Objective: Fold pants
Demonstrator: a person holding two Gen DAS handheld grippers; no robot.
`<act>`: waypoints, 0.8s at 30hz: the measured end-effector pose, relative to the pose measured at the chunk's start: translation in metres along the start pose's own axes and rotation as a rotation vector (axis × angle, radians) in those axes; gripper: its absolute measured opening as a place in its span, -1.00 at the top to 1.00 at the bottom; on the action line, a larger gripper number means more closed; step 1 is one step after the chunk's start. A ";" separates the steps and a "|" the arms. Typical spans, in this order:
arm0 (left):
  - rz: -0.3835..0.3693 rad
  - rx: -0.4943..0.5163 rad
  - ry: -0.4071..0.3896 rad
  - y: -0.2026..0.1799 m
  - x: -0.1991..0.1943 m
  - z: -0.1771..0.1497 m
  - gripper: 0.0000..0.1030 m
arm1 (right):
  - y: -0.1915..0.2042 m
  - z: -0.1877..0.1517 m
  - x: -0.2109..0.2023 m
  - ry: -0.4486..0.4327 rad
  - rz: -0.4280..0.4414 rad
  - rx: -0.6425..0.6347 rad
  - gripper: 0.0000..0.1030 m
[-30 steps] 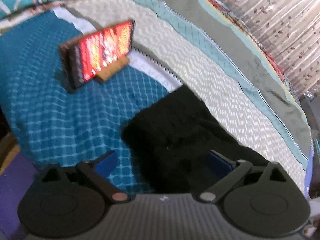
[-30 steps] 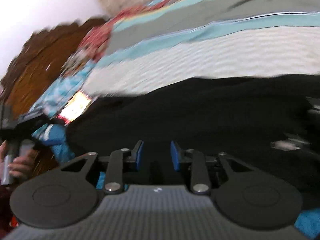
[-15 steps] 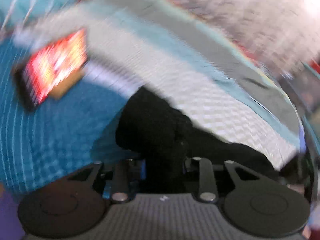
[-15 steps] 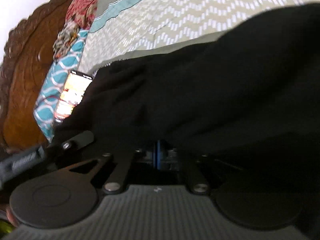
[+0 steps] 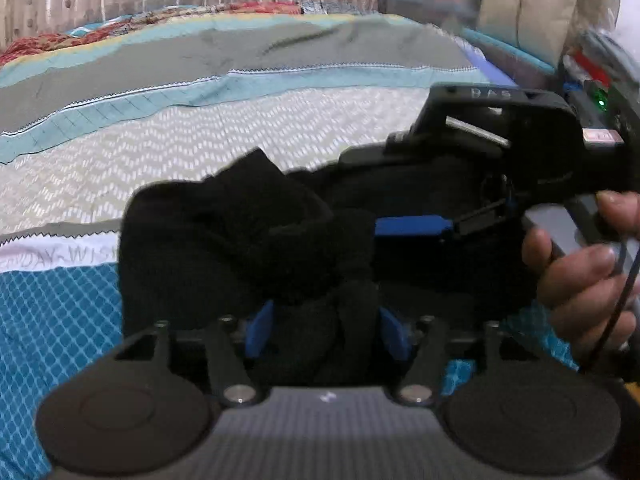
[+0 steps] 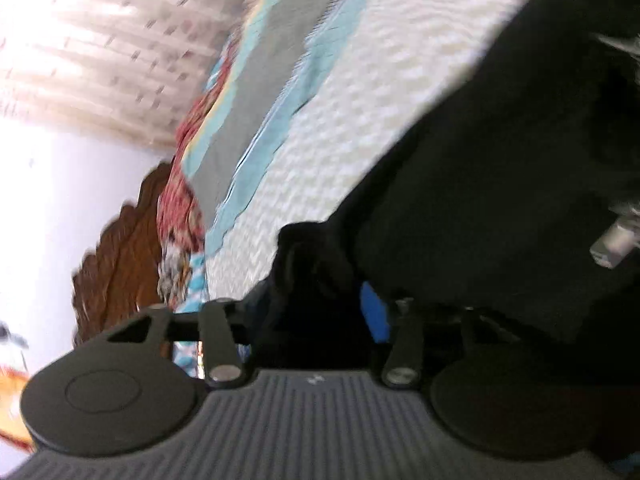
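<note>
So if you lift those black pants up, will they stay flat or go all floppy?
Probably floppy: the soft black pants already bunch in lumpy folds on the patterned bedspread. Any part not held would likely droop. They look thick and fuzzy, so they probably won't slip easily from between the left gripper's blue pads.

free: patterned bedspread (image 5: 248, 120) beyond – open | blocked: bunched black pants (image 5: 240, 248) ahead – right gripper (image 5: 412, 226) alongside

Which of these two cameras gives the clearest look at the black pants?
The left wrist view: the black pants lie sharp and bunched on the bedspread. The right wrist view shows them blurred and cut off at the frame's edge.
</note>
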State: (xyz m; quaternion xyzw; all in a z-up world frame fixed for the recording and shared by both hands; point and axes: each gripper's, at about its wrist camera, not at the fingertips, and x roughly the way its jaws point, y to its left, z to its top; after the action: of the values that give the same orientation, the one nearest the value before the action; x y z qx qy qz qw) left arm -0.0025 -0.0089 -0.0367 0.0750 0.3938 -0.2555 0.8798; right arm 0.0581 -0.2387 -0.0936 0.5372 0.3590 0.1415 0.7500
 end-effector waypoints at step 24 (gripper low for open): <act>-0.034 -0.275 -0.060 0.062 -0.012 0.016 -0.16 | 0.039 -0.034 -0.027 -0.135 -0.347 -0.563 0.23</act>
State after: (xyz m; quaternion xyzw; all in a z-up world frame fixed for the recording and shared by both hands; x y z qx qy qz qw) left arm 0.0330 0.0439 -0.0209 -0.0605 0.3998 -0.2162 0.8887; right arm 0.0231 -0.2160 -0.0532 0.2478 0.3414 0.0694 0.9040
